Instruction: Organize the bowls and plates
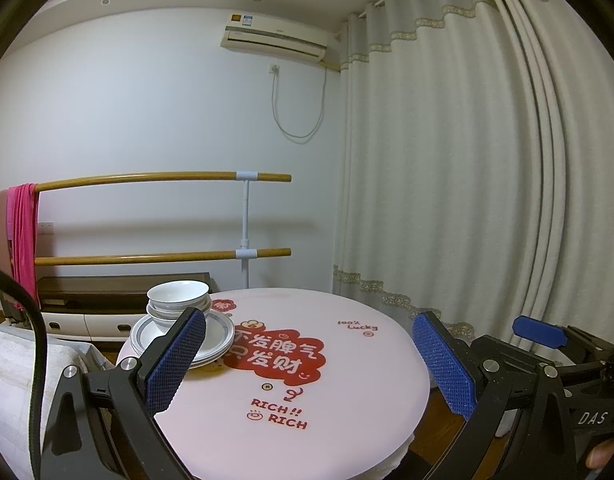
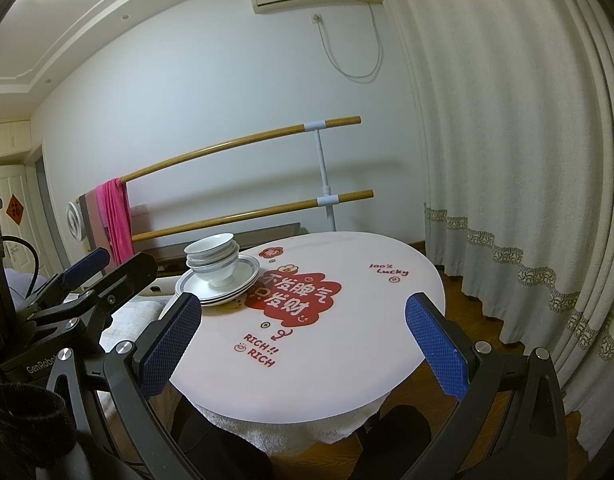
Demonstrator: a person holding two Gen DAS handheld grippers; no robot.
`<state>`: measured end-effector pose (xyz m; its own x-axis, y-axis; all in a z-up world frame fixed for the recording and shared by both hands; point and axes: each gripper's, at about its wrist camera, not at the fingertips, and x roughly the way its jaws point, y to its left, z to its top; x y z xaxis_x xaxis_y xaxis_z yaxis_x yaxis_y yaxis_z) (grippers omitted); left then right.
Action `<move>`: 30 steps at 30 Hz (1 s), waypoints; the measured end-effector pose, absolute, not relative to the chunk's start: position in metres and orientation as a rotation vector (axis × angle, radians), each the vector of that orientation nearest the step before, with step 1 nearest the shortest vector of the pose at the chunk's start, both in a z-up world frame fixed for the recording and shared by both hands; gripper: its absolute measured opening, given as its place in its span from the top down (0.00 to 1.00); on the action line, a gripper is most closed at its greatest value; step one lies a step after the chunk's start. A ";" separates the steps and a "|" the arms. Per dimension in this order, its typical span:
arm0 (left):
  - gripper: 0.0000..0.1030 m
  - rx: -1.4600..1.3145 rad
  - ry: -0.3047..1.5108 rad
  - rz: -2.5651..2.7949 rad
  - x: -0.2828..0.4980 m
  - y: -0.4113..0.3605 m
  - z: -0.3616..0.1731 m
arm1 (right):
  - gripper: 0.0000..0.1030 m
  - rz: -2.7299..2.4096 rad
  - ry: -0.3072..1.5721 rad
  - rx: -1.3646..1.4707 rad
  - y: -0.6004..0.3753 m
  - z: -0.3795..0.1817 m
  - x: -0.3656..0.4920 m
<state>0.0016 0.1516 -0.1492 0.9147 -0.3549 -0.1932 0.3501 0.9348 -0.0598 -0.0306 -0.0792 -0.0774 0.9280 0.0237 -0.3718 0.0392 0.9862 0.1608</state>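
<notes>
Three or so nested bowls (image 2: 213, 257) stand on the plates (image 2: 211, 284) at the table (image 2: 347, 352) edge farthest from both empty, wide-spread grippers, left gripper (image 1: 307, 364) and right gripper (image 2: 303, 344); a careless nudge could topple them off that edge.

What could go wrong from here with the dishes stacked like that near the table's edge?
1. The stack of bowls sits off-centre on the stack of plates, toward their left side; a nudge could tip it.
2. The plates lie close to the far-left edge of the round table, so a push from the right could slide them off.
3. Both the left tool and right tool are open and empty; any lift would need a fresh grip on smooth rims, which may slip.
</notes>
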 end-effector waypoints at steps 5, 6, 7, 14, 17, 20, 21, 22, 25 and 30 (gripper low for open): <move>0.01 -0.022 0.204 -0.358 0.001 0.149 -0.149 | 0.00 -0.007 0.384 0.168 -0.079 -0.078 -0.030; 0.01 -0.023 0.205 -0.358 0.001 0.149 -0.150 | 0.00 -0.008 0.384 0.168 -0.079 -0.077 -0.031; 0.01 -0.023 0.207 -0.357 0.001 0.149 -0.150 | 0.00 -0.007 0.384 0.169 -0.079 -0.078 -0.031; 0.01 -0.021 0.213 -0.348 -0.001 0.148 -0.148 | 0.00 -0.008 0.386 0.169 -0.077 -0.079 -0.033; 0.01 -0.021 0.208 -0.342 -0.003 0.148 -0.147 | 0.00 -0.006 0.387 0.172 -0.077 -0.079 -0.032; 0.01 -0.019 0.207 -0.337 -0.003 0.148 -0.149 | 0.00 -0.009 0.391 0.174 -0.075 -0.080 -0.033; 0.01 -0.020 0.212 -0.338 -0.003 0.148 -0.149 | 0.00 -0.009 0.392 0.175 -0.076 -0.080 -0.033; 0.01 -0.021 0.217 -0.336 -0.002 0.147 -0.149 | 0.00 -0.010 0.393 0.176 -0.075 -0.080 -0.033; 0.01 -0.015 0.214 -0.327 -0.003 0.147 -0.149 | 0.00 -0.003 0.396 0.174 -0.074 -0.080 -0.032; 0.01 -0.016 0.216 -0.331 -0.003 0.147 -0.149 | 0.00 0.000 0.395 0.172 -0.072 -0.079 -0.036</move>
